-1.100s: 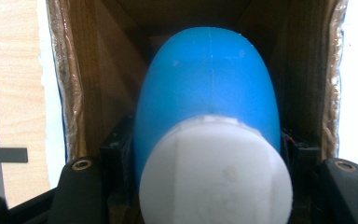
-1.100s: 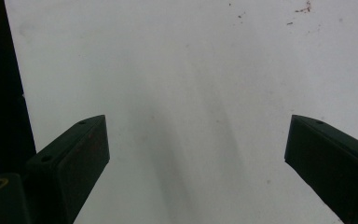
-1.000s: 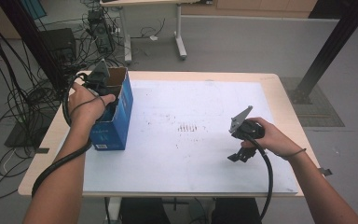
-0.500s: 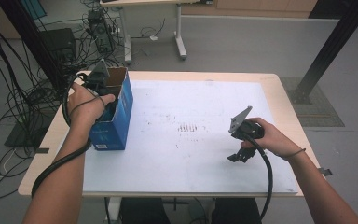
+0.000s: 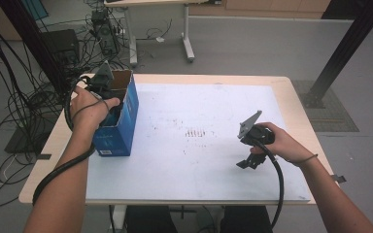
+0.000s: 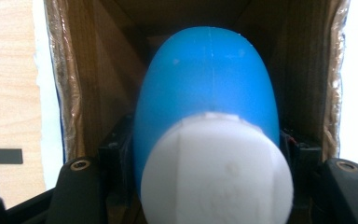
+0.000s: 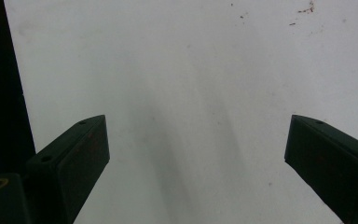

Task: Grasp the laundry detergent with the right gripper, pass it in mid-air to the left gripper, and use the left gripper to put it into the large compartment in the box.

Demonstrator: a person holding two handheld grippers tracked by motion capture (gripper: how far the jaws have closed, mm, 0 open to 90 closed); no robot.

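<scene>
Nothing is shifting between the earlier high views and now: both hands are keeping their places. Inside the blue cardboard box (image 5: 118, 127) at the table's (image 5: 291, 97) left edge, the left gripper (image 6: 205, 154) is pinching a blue bottle (image 6: 205, 88) with a white cap (image 6: 216, 172), its jaws pressing both sides. Over the white mat (image 5: 199, 160), the right gripper (image 7: 196, 154) is hanging with its jaws spread wide and gripping nothing, well apart from the box.
</scene>
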